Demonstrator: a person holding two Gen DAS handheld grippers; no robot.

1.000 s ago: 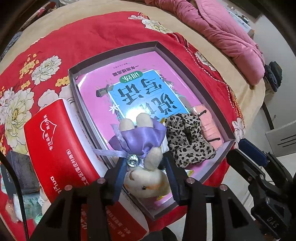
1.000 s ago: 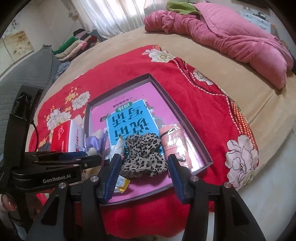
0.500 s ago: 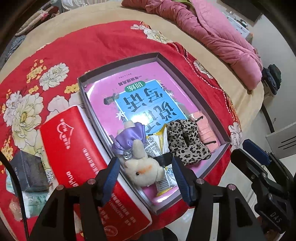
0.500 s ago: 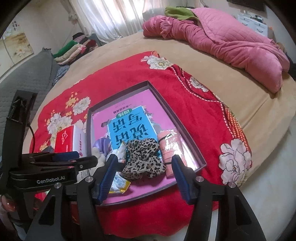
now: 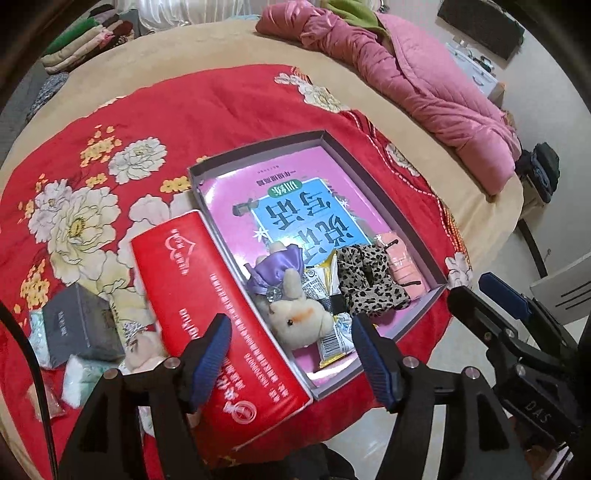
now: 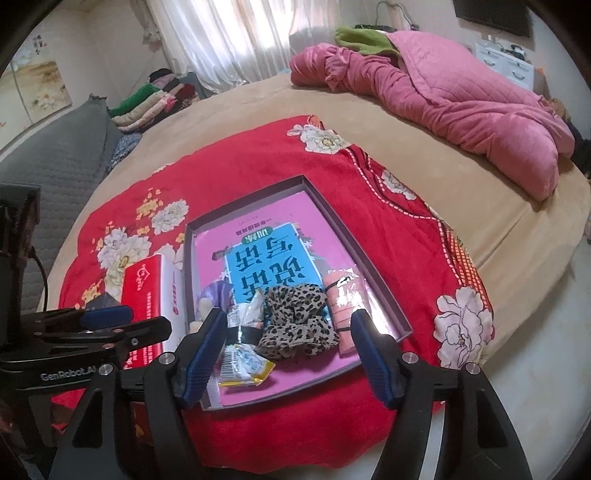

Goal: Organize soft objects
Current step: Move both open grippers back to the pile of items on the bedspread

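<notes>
- Above the near end of the shallow grey box (image 5: pixel 391 192), the left gripper (image 5: pixel 291 354) points steeply down; its blue-padded jaws are opening and hold nothing, with the plush bunny (image 5: pixel 299 317) lying free below and between them.
- Over the same near end, the right gripper (image 6: pixel 288 350) tilts down less steeply; its jaws are also opening and empty, with the leopard-print scrunchie (image 6: pixel 295 325) resting in the box between them.
- Inside the box, on a pink and blue book (image 5: pixel 295 210), the bunny with its purple bow, a crumpled snack packet (image 5: pixel 328 332), the scrunchie and a pink banded bundle (image 5: pixel 402 262) lie in a row.
- Just beside the box's left wall lies a red carton (image 5: pixel 218 310), on a red floral blanket (image 5: pixel 207 110) spread over a tan bed (image 6: pixel 461 173).
- Only the left wrist view shows the clutter left of the carton: a dark grey small box (image 5: pixel 81 325), pale tissue packs (image 5: pixel 79 376) and a second small plush (image 5: pixel 142 347).
- Only the right wrist view shows the curtains (image 6: pixel 236 33) and the stack of folded clothes (image 6: pixel 155 99); the bunny there is mostly hidden behind a finger.
- A pink quilt (image 6: pixel 461 92) is heaped at the bed's far side.
</notes>
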